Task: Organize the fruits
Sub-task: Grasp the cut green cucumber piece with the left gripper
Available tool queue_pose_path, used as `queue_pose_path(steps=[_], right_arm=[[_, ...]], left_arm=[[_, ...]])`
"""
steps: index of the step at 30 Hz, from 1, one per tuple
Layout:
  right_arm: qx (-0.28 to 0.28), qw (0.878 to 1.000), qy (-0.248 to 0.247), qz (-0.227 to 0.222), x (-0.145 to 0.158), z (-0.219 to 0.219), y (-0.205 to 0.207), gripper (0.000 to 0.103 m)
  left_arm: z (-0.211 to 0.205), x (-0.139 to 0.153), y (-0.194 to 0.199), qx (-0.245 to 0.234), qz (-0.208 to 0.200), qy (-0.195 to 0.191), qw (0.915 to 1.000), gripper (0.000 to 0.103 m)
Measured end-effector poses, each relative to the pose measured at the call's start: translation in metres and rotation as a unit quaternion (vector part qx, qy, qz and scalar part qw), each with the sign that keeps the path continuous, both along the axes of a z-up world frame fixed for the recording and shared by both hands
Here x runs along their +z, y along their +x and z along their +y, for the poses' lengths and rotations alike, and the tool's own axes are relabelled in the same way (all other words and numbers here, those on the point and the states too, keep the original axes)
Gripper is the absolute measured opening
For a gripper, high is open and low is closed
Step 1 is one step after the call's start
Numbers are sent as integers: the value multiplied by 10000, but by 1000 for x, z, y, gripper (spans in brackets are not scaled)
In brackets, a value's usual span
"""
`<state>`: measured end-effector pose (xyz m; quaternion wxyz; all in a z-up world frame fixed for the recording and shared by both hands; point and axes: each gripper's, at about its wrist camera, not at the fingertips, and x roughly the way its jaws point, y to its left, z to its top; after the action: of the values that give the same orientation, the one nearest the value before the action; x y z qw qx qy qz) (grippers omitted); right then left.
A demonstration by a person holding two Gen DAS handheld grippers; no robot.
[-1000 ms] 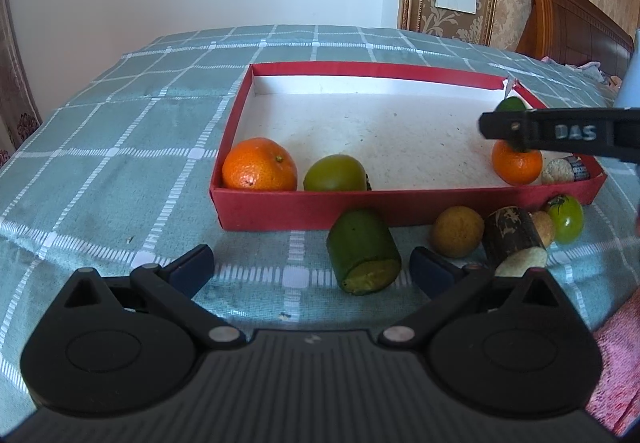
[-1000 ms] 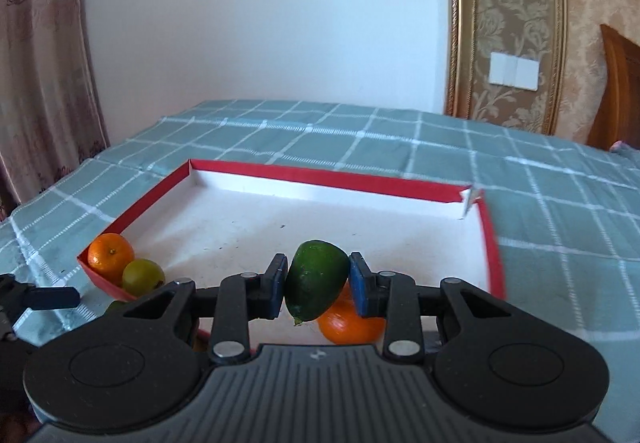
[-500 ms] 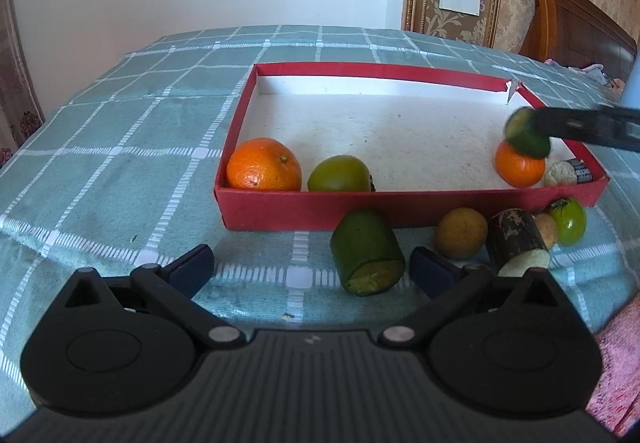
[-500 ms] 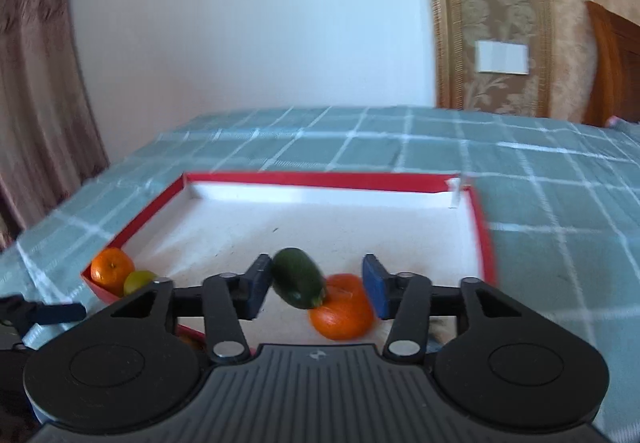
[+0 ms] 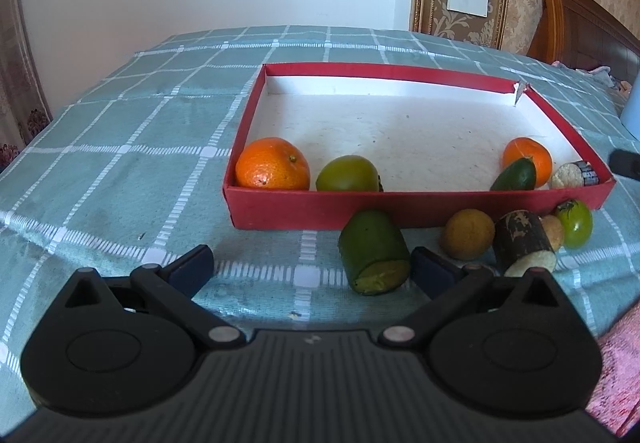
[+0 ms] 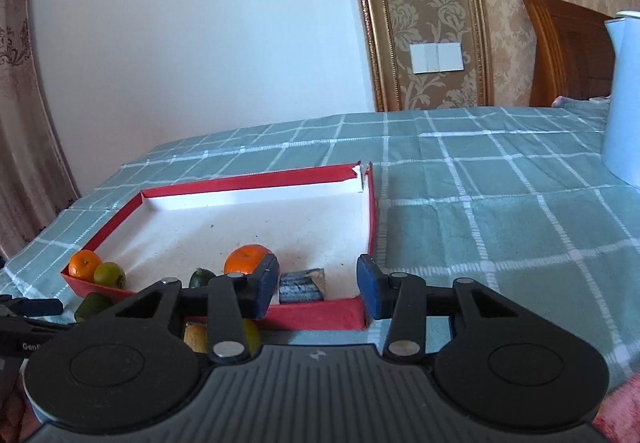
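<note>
Your right gripper [image 6: 318, 279] has nothing between its blue pads; its jaws have just been closing a little but stand apart over the near right corner of the red tray [image 5: 420, 209], with only tray floor and rim showing in the gap. The small dark green fruit [image 5: 514, 175] lies inside the tray, leaning against the orange [image 5: 528, 159] in the near right corner, and a short cut piece with a dark skin and pale end [image 5: 576, 175] lies just beside them against the front wall. At the tray's near left corner you have a second orange [image 5: 273, 164] touching a round green fruit [image 5: 347, 174]. Your left gripper [image 5: 312, 265] hangs with its jaws wide apart and empty over the checked green cloth [image 5: 120, 147], in front of the tray. Outside the tray, along its front wall, lie 5 things: a green cut cylinder [image 5: 374, 251] just ahead of the left gripper's right pad, a round yellow-brown fruit [image 5: 468, 234], a dark cut cylinder with a pale end [image 5: 522, 239], a small tan fruit [image 5: 554, 230] half hidden behind it, and a shiny green fruit [image 5: 576, 229]. From the right wrist view a pale blue jug [image 6: 624, 95] stands on the cloth, well apart from the tray.
</note>
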<state>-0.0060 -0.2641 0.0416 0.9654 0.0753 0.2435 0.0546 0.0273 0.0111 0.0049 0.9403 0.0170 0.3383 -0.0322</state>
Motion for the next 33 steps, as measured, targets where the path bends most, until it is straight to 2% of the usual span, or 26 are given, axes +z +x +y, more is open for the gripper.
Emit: queue_pose_path(steps=[1,3,4,8,14,16,18,24,33], right_arm=[[-73,10000,-42,8,-1,-3,-5,47],[-238,9996,-108,60,-5,-10,-15,63],[-311,9994,-145,62,-7,-13,-20,65],[-475,9987,-164,87,-18,-28,-36,67],[-464,9986,192,179,-26,-36,-41,68],[-421,9987,229,189,-27,-36,-41,72],[-420,9984,289,261,-29,-38,-40,72],[-436,9969,546,347,-32,-46,-39,72],[-436,9968,570,360,-32,-47,-39,72]], left_arm=[[0,0,0,-16,-9,-14,10000,103],[1,1,-3,-66,-81,-57,9999,103],[1,2,-6,-135,-167,-98,9997,103],[0,9,-24,-399,-737,-165,9963,103],[-4,11,-25,-280,-820,-36,9962,102],[-2,11,-24,-264,-810,-101,9963,96],[-2,9,-21,-278,-718,-122,9970,81],[-6,8,-20,-389,-672,-16,9970,71],[-17,4,-15,-535,-507,322,9968,57]])
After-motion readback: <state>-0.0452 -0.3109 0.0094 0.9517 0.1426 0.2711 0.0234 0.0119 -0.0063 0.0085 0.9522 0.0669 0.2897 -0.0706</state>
